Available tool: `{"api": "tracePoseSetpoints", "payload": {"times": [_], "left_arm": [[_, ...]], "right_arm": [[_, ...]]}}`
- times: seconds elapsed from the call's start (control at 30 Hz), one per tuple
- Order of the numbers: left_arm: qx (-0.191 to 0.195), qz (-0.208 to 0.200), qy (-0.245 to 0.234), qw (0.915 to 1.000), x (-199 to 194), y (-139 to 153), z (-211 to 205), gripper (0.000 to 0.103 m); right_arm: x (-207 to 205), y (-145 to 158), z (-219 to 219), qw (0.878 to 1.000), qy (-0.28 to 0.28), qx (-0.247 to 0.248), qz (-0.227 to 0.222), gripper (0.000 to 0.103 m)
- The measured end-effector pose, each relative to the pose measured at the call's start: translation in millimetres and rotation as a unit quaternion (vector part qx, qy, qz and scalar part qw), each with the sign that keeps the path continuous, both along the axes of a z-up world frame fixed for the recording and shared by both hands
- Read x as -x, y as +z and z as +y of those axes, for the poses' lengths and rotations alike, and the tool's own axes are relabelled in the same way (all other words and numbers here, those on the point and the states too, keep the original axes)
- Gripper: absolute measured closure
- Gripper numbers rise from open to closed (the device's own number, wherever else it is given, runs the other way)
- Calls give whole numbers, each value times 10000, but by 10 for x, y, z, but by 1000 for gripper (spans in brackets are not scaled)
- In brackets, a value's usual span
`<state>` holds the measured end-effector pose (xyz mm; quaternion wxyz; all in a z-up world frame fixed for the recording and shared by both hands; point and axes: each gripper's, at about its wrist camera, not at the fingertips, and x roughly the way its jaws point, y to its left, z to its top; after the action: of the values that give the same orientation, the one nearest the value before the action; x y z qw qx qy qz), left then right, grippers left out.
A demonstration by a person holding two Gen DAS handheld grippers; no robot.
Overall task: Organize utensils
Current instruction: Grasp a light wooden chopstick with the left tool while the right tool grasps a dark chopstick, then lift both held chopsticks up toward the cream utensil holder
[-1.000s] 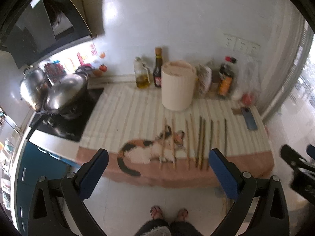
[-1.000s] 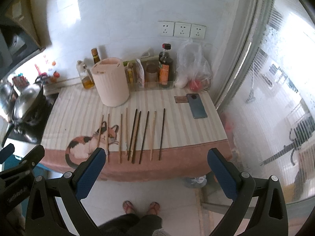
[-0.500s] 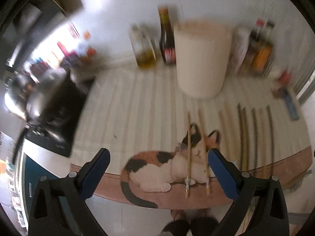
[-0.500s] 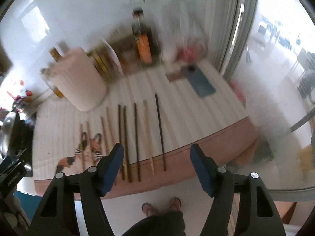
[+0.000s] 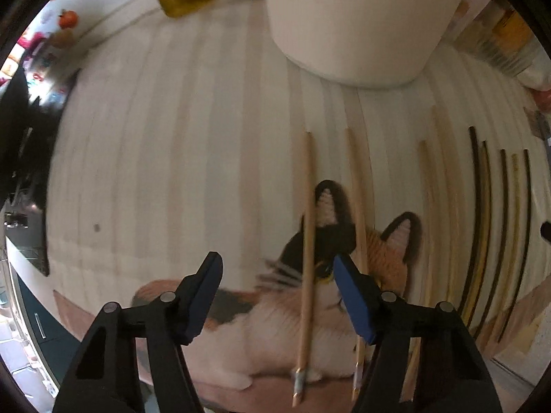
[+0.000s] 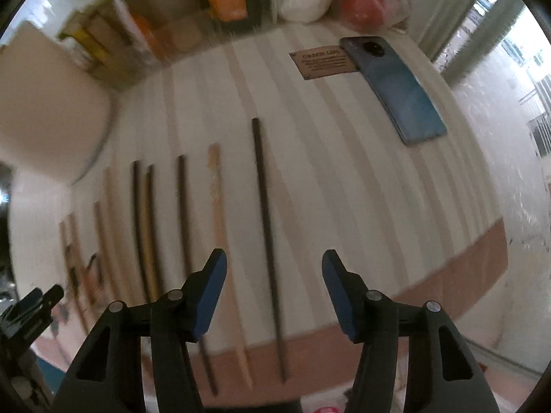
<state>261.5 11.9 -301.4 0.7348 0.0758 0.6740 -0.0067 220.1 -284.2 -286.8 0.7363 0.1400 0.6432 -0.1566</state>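
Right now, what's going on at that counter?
A person is sorting chopsticks laid in a row on a striped cloth with a cat print. The left hand-held gripper is open, low over the leftmost light wooden chopstick. The right hand-held gripper is open around the long dark chopstick at the row's right end. Nothing is gripped yet. The round beige holder stands behind; a blue phone lies to the right.

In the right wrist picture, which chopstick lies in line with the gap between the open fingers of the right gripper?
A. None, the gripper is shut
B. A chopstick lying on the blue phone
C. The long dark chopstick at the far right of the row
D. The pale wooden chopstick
C: the right gripper is open and the long dark chopstick runs through the gap; the pale wooden chopstick lies to its left.
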Motion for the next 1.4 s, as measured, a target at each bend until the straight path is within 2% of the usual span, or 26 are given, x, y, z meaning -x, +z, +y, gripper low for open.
{"api": "tracePoseSetpoints", "payload": {"times": [0.07, 0.13, 0.17, 0.2, 0.3, 0.33, 0.37, 0.43, 0.5, 0.6, 0.7, 1.03, 1.23, 1.27, 1.4], "left_arm": [[-10, 88, -11, 10000, -19, -70, -48, 52], [-24, -10, 0, 10000, -29, -59, -92, 55], [-53, -10, -35, 10000, -31, -66, -117, 62], [-38, -18, -56, 10000, -22, -63, -149, 75], [33, 7, -28, 10000, 12, -64, -202, 97], [3, -8, 2, 10000, 28, -69, -215, 98], [-32, -45, 33, 10000, 41, -69, -222, 98], [-39, -60, 143, 9999, 21, -55, -242, 99], [-17, -36, 270, 9996, 57, -58, -215, 99], [-6, -24, 463, 9989, 135, -54, -93, 99], [17, 22, 533, 9986, 147, -27, 93, 99], [182, 144, 270, 9994, 79, -2, 409, 98], [153, 85, 214, 9996, -111, -88, 288, 98], [149, 74, 228, 9996, -129, -94, 267, 98], [22, 9, 165, 9999, -169, -72, 86, 98]], "right_arm": [[-131, -100, -70, 9999, -11, 72, 112, 44], [-230, -209, -124, 9997, -3, 76, 246, 46], [-270, -267, -148, 9995, 9, 55, 321, 50], [-308, -325, -162, 9993, 37, 28, 371, 53], [-355, -387, -158, 9991, 168, 38, 391, 72], [-366, -390, -141, 9990, 233, 56, 387, 79], [-376, -391, -118, 9988, 312, 58, 378, 88], [-390, -403, -69, 9981, 455, 74, 403, 96], [-395, -412, -30, 9974, 562, 45, 457, 96], [-327, -442, 33, 9949, 693, -311, 658, 96], [-262, -472, 98, 9927, 893, -339, 729, 96], [-300, -559, 285, 9887, 986, -250, 1102, 95], [-447, -640, 213, 9897, 877, -245, 1103, 95], [-594, -538, 207, 9897, 867, -246, 1114, 95], [-825, -581, 41, 9901, 853, -231, 1091, 96]]}}
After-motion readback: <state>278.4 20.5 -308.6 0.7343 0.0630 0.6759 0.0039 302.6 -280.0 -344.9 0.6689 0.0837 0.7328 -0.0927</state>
